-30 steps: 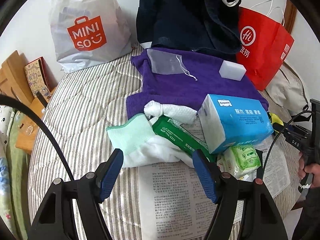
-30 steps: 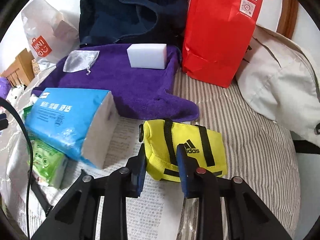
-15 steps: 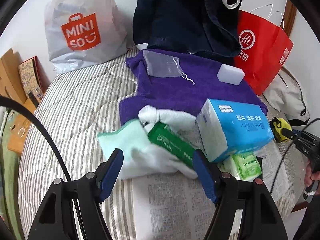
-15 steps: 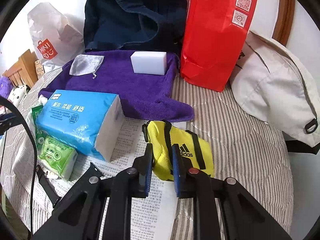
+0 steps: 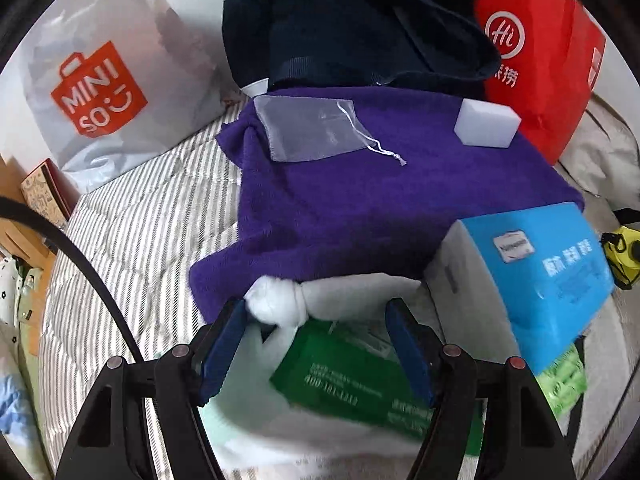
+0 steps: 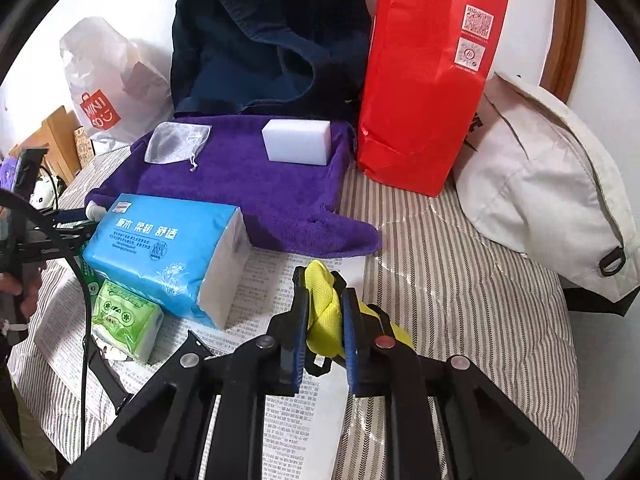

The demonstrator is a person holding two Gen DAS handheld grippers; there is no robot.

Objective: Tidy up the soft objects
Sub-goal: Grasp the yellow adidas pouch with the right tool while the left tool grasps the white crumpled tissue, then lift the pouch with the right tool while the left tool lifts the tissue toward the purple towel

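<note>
In the right wrist view my right gripper (image 6: 324, 308) is shut on a small yellow mesh bag (image 6: 325, 316), which is squeezed between the blue pads and lifted off the newspaper (image 6: 280, 280). In the left wrist view my left gripper (image 5: 316, 320) stands open over a knotted white cloth (image 5: 280, 300) and a green wipes pack (image 5: 352, 368); the pads flank them without pressing. A blue tissue pack (image 5: 536, 280) lies to the right, and the same tissue pack (image 6: 168, 248) shows at left in the right wrist view. A purple towel (image 5: 360, 200) carries a sheer pouch (image 5: 308, 128) and a white sponge (image 5: 486, 126).
A white MINISO bag (image 5: 88, 92), a navy tote (image 5: 352, 24) and a red paper bag (image 6: 428, 72) stand along the back wall. A cream canvas bag (image 6: 552, 184) lies at the right. A small green tissue pack (image 6: 124, 324) sits by the blue one on the striped bed.
My left gripper has come forward and down over the white cloth and green pack. My right gripper has closed tight on the yellow bag and raised it, crumpling it.
</note>
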